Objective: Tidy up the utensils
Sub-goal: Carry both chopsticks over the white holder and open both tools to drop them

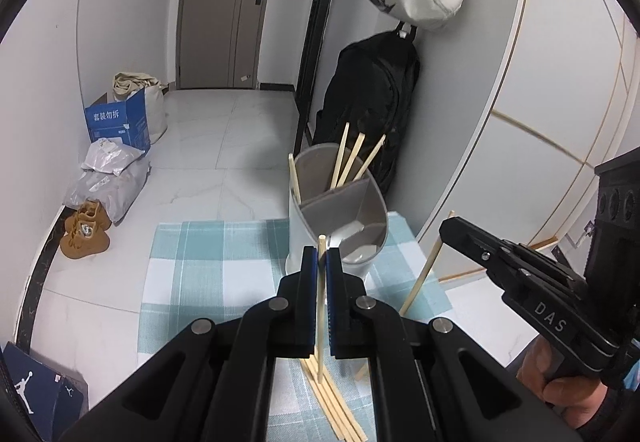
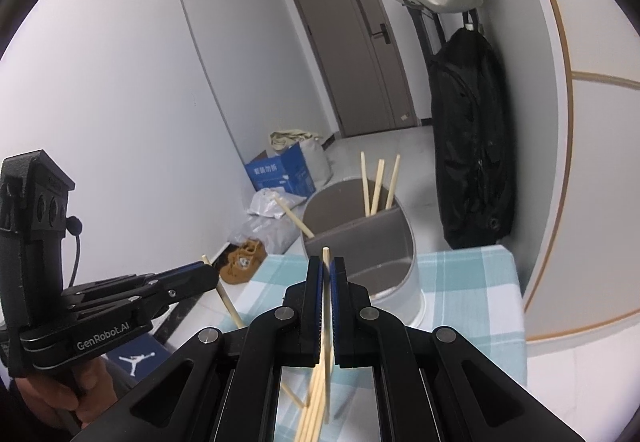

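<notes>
Both grippers lifting one chopstick each toward the divided holder

The checked cloth [image 1: 224, 242] covers the table, and the grey holder [image 1: 340, 210] stands at its far right, its far compartment already holding three chopsticks [image 1: 352, 158], with a fourth leaning at its left rim. More chopsticks [image 1: 332, 402] lie loose on the cloth at the near edge. The left gripper [image 1: 322, 262] is clamped narrow on one upright chopstick [image 1: 320, 306]; the right gripper [image 2: 329, 274] pinches another chopstick [image 2: 328, 306] the same way. To do this well, I judge each stick should go tip-down over the far compartment, one gripper at a time so they don't cross, clearing the rim and divider before the fingers let go.
</notes>
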Available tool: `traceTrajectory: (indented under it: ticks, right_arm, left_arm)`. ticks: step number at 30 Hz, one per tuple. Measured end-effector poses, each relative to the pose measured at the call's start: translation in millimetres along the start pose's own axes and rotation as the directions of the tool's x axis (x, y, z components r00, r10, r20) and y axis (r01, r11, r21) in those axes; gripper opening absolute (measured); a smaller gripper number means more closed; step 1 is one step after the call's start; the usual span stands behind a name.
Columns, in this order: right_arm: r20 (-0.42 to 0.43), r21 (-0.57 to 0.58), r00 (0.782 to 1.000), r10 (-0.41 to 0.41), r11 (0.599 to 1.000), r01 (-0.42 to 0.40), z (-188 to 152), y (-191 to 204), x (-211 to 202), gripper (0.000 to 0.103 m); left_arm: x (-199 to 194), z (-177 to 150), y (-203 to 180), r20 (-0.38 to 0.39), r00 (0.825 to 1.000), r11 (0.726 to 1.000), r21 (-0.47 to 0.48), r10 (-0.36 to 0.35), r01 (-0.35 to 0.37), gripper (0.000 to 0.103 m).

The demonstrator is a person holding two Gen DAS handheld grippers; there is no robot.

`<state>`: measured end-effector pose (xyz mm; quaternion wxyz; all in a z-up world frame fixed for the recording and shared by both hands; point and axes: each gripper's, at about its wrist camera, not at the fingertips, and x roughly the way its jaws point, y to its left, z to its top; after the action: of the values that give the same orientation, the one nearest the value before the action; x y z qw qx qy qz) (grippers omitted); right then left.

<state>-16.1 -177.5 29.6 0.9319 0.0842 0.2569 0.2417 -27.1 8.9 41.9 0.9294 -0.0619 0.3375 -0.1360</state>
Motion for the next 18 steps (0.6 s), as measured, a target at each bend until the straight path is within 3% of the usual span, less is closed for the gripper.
traceTrajectory:
  ticks: [18]
  right_arm:
    - [0.083, 0.002, 0.997, 0.007, 1.0, -0.008, 91, -5, -6, 0.003]
  left_arm:
    - [-11, 89, -4, 0.043, 0.998, 0.998, -0.046, -0.048, 0.05, 0.0]
